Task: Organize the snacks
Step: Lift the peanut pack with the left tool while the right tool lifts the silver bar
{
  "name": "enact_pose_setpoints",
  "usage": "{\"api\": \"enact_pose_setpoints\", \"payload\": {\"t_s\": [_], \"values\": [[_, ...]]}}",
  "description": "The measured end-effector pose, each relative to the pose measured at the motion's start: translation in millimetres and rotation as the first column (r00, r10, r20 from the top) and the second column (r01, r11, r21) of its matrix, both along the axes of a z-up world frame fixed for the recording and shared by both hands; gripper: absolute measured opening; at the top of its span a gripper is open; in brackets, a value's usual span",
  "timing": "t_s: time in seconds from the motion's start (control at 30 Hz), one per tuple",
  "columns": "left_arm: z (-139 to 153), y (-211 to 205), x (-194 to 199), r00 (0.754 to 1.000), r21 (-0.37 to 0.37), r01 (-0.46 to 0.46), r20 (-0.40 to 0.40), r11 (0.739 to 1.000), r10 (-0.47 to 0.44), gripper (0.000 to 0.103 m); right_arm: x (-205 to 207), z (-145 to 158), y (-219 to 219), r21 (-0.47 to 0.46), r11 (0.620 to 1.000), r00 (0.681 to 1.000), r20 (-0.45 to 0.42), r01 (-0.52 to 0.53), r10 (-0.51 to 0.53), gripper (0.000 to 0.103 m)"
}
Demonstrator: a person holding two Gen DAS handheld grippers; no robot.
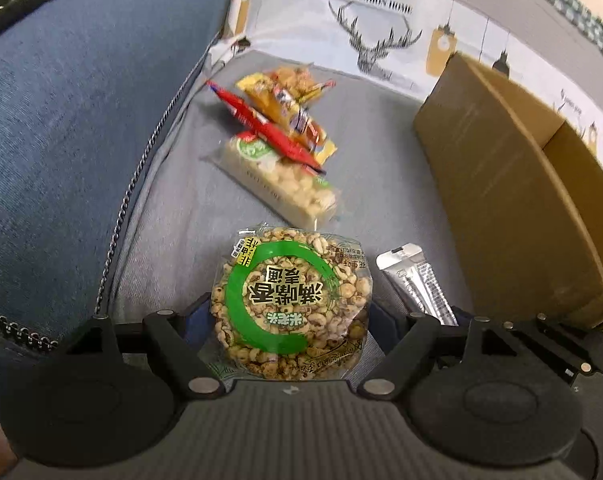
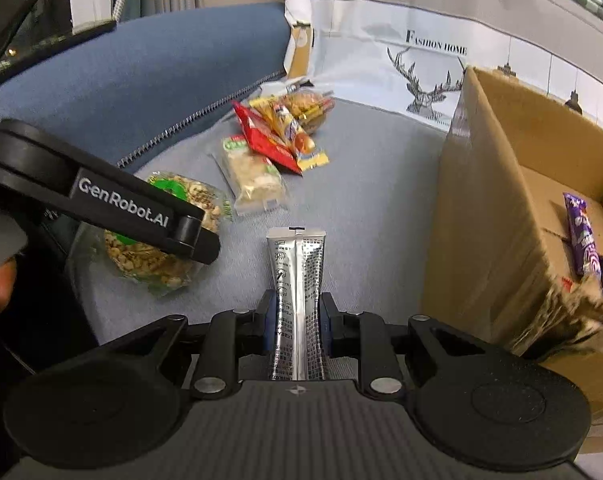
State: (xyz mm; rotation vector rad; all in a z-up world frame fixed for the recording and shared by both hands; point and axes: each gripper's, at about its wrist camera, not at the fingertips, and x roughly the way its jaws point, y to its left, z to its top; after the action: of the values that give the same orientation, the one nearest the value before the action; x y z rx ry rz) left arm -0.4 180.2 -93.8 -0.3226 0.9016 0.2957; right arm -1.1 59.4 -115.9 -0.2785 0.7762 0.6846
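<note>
A round clear pack of puffed-grain cake with a green ring label (image 1: 289, 300) lies on the grey seat (image 1: 381, 152). My left gripper (image 1: 287, 314) is shut on it, the blue pads against its two sides. In the right wrist view one of that gripper's fingers (image 2: 189, 236) crosses over the same pack (image 2: 161, 256). My right gripper (image 2: 297, 314) is shut on a long silver foil packet (image 2: 297, 272), which points away from the camera. The silver packet (image 1: 417, 284) also shows just right of the round pack.
Farther back lie a clear bar of pale puffs (image 1: 277, 184), a red packet (image 1: 269, 128) and yellow wrappers (image 1: 289, 108). An open cardboard box (image 2: 481, 220) stands on the right with a purple snack (image 2: 581, 236) inside. A blue cushion (image 1: 81, 120) rises on the left.
</note>
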Motion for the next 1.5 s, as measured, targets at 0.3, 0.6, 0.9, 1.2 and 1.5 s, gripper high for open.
{"api": "enact_pose_setpoints", "payload": {"t_s": [0.3, 0.6, 0.9, 1.2, 1.5], "values": [[12, 6, -10, 0.993, -0.037, -0.025, 0.112, 0.999, 0.029, 0.083, -1, 20, -4, 0.052, 0.999, 0.999, 0.032, -0.004, 0.002, 0.023], [18, 9, -18, 0.984, -0.060, -0.022, 0.176, 0.998, 0.032, 0.083, -1, 41, -9, 0.107, 0.994, 0.996, 0.090, -0.005, -0.005, 0.023], [15, 9, -14, 0.987, -0.055, -0.023, 0.158, 0.998, 0.031, 0.083, 7, 57, -19, 0.159, 0.987, 0.992, 0.120, 0.002, -0.021, 0.023], [11, 2, -6, 0.992, -0.013, -0.014, 0.124, 1.000, 0.015, 0.083, 21, 66, -34, 0.212, 0.977, 0.991, 0.119, 0.034, -0.061, 0.023], [12, -3, -4, 0.993, 0.037, -0.002, 0.120, 0.999, -0.002, 0.083, 30, 74, -43, 0.256, 0.965, 0.989, 0.117, 0.057, -0.089, 0.023]]}}
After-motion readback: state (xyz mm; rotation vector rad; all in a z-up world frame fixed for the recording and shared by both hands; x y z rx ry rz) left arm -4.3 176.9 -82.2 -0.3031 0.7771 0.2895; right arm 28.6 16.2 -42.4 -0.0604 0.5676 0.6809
